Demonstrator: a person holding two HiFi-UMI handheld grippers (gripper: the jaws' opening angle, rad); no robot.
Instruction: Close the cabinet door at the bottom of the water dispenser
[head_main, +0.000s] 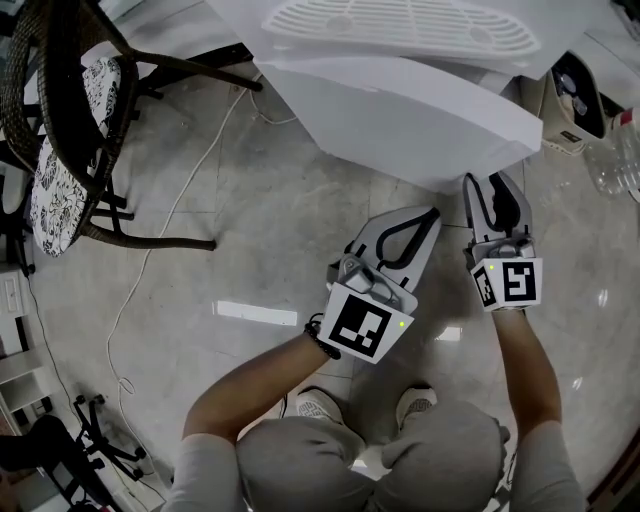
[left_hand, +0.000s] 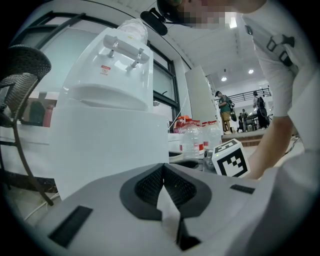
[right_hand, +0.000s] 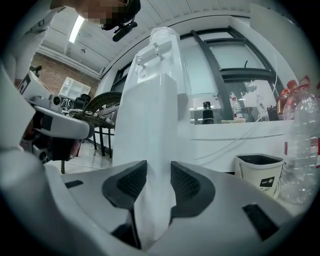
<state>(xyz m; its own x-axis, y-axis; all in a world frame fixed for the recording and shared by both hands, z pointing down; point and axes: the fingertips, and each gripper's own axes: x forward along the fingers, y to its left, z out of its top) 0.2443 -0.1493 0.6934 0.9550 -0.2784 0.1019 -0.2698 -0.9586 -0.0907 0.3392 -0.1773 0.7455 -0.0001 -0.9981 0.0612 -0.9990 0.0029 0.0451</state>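
Right tool (head_main: 488, 188) is grasping the cabinet door (right_hand: 159, 200). In the right gripper view its two dark pads are standing apart and are lying against both faces of the thin white edge, which is running down between them to the root of the jaws. This door is sitting at the bottom of the water dispenser (head_main: 400, 100), at the corner nearest to the person and low above the floor (head_main: 260, 250). The left tool (head_main: 432, 216) is clenched: its pads are meeting and nothing is lying between them. It is pointing at the white dispenser, near the other tool.

Concerning containers, a clear water bottle (left_hand: 134, 27) is sitting on top of the dispenser; whether it is holding water I cannot tell. A white bucket (right_hand: 260, 175) is standing on the floor to the right of the dispenser. Its inside is looking dark and its content is not showing. Transparent plastic bottles (right_hand: 300, 150) are standing just beside it.

Only the head view is showing a wicker chair (head_main: 60, 150) with a patterned cushion, a white cable (head_main: 170, 220) lying on the floor, and the person's knees and shoes. Only the left gripper view is showing several bottles with red labels (left_hand: 192, 135) beside the dispenser and some people (left_hand: 225, 107) far away in a hall. Only the right gripper view is showing a dark flask (right_hand: 207, 112) standing on the window ledge.
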